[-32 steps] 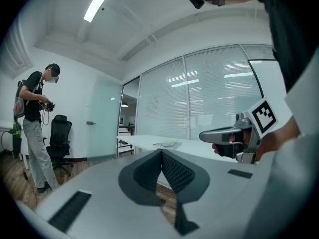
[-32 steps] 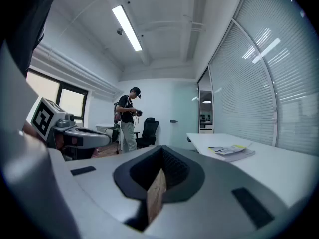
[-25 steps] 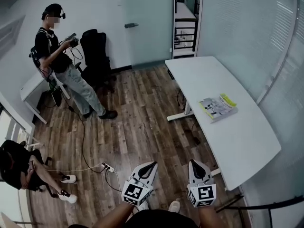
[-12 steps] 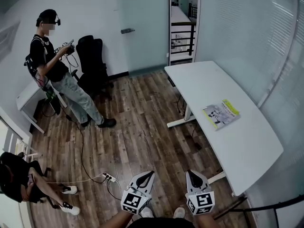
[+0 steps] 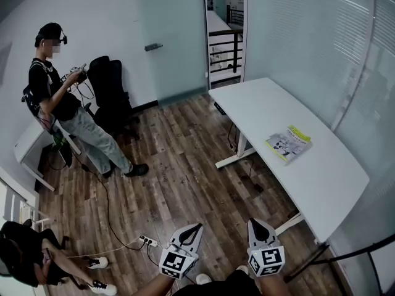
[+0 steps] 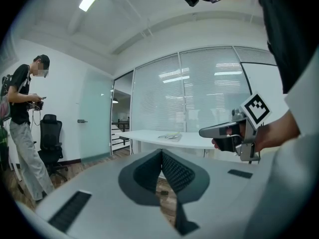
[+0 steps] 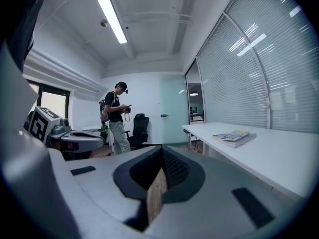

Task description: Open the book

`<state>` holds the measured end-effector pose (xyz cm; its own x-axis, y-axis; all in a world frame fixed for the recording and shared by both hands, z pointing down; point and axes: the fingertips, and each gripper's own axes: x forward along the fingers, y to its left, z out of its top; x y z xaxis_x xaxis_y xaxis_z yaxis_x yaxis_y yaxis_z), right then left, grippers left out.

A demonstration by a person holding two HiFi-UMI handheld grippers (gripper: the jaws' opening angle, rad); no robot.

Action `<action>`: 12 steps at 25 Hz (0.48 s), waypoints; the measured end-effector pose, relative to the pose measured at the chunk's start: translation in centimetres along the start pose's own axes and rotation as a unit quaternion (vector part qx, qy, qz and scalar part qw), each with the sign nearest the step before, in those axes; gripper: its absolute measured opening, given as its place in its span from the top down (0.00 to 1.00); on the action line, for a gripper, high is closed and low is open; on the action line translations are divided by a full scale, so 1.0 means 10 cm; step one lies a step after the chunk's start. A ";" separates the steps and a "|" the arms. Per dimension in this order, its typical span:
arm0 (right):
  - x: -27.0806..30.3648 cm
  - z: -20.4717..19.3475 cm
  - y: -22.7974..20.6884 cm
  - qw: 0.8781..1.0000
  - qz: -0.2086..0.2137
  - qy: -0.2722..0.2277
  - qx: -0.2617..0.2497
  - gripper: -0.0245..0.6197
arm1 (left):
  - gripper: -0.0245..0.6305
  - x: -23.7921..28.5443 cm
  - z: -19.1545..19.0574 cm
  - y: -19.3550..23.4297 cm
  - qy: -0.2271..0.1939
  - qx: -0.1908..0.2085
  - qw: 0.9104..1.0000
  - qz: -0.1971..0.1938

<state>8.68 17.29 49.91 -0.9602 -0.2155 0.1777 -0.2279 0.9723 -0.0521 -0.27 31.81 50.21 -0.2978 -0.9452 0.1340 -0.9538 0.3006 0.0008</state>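
Note:
The book [image 5: 288, 143], closed, with a white and yellow-green cover, lies on the white table [image 5: 321, 180] near its far long edge. It also shows far off as the book [image 6: 168, 136] in the left gripper view and the book [image 7: 234, 136] in the right gripper view. Both grippers are held side by side over the wooden floor, well short of the table. My left gripper [image 5: 195, 228] [image 6: 162, 151] is shut and empty. My right gripper [image 5: 257, 222] [image 7: 162, 149] has its jaws together with nothing between them.
A person [image 5: 58, 103] stands at the back left by a black office chair [image 5: 108, 88]. Another person [image 5: 24, 261] sits at the lower left. A power strip [image 5: 148, 241] and cables lie on the floor. Glass walls run behind the table; a doorway [image 5: 223, 48] opens at the back.
The whole view has shifted: the standing person has drifted left in the picture and the table's near end sits lower right. Both grippers stay shut at the bottom edge.

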 end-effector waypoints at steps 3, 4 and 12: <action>0.00 0.06 0.05 1.000 -0.006 0.000 -0.013 0.95 | 0.94 -0.05 0.06 0.11 -0.011 -0.003 1.000 -0.001; 0.01 0.07 0.05 1.000 -0.007 0.001 -0.014 0.95 | 0.94 -0.04 0.07 0.14 -0.014 -0.004 1.000 0.000; 0.30 0.14 -0.13 1.000 -0.012 -0.004 -0.006 0.95 | 0.94 0.21 0.09 0.29 -0.014 -0.008 1.000 -0.001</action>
<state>5.87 15.27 49.10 -0.9557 -0.2390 0.1717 -0.2484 0.9680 -0.0353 -3.68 30.57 49.59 -0.2974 -0.9488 0.1066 -0.9535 0.3009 0.0172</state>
